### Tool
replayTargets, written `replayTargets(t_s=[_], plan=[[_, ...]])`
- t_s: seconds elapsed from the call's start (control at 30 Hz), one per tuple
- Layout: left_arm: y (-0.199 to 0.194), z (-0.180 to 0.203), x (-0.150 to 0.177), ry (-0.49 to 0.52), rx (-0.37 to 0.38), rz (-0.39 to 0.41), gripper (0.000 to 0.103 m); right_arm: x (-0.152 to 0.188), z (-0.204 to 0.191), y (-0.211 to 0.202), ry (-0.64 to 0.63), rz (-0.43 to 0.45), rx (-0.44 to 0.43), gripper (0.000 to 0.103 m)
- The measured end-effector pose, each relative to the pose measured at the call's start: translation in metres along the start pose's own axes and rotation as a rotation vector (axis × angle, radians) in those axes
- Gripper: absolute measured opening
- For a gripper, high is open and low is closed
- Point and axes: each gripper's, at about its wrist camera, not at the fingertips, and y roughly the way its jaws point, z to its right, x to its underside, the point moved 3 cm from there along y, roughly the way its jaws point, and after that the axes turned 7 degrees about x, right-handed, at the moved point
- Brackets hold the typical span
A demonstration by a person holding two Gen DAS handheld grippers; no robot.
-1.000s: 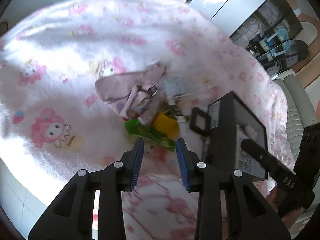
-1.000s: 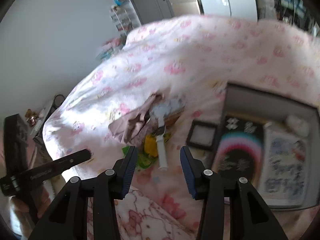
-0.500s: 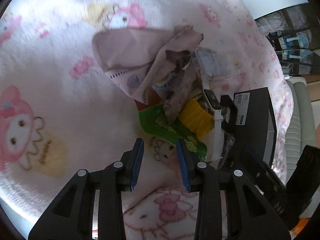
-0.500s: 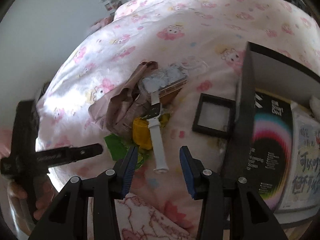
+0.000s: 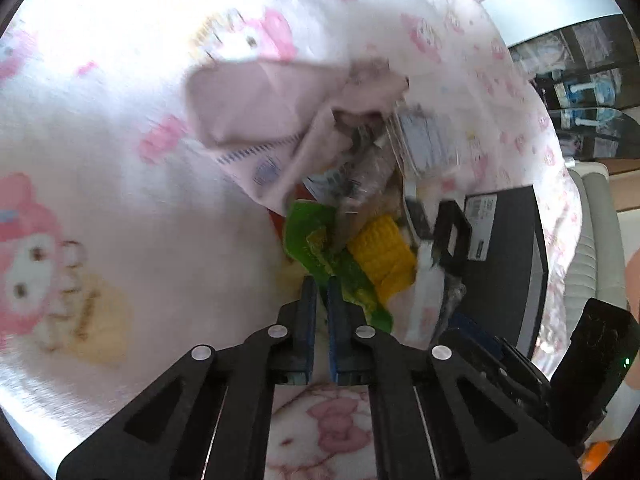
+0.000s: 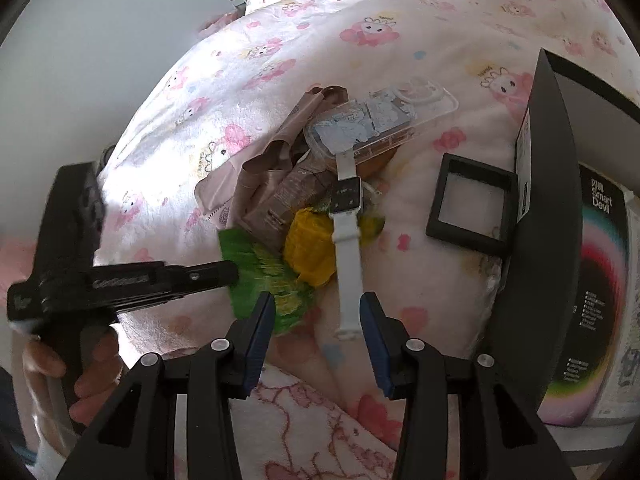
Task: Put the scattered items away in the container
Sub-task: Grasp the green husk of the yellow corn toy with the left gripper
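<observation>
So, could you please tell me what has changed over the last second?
Both claws came down closer to the pile. The left claw, open before, has closed at the edge of the green wrapper; whether it truly pinches it is unclear. The right claw stayed open, now just short of the white watch. The pile, black frame and black box lie as before.

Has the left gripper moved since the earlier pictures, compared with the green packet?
Yes. The left gripper has come down toward the green packet, which looked far ahead before; now the fingertips are at its near edge and have shut on it.
</observation>
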Motion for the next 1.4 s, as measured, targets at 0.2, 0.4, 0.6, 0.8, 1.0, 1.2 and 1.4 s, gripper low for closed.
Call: replayTargets(t_s=[0.2, 0.4, 0.6, 0.8, 1.0, 1.2, 1.4], plan=[[-0.045, -0.011, -0.008, 0.026, -0.139, 0.164, 0.000, -0.005, -0.004, 0.001, -0.013, -0.001, -0.001, 0.040], [-0.072, 0.007, -0.005, 0.155, -0.171, 0.198, 0.013, -0.041, -0.019, -0.023, -0.073, 0.110, -0.035, 0.040], [-0.011, -0.025, -0.010, 0.037, -0.046, 0.028, 0.034, -0.037, -0.035, 0.023, -0.116, -0.029, -0.071, 0.041], [0.023, -0.037, -0.012, -0.053, 0.068, -0.049, 0.001, -0.028, -0.043, 0.055, -0.155, -0.091, 0.001, 0.040], [-0.010, -0.035, -0.016, -0.021, 0.035, 0.052, 0.000, -0.039, -0.014, 0.054, -0.077, -0.050, 0.240, 0.042], [-0.039, -0.045, -0.021, 0.027, -0.003, 0.099, 0.000, -0.050, -0.028, 0.030, -0.041, -0.001, 0.062, 0.042], [-0.019, -0.059, -0.022, -0.001, 0.027, 0.056, 0.015, -0.049, -0.065, 0.069, -0.124, -0.166, -0.152, 0.043]])
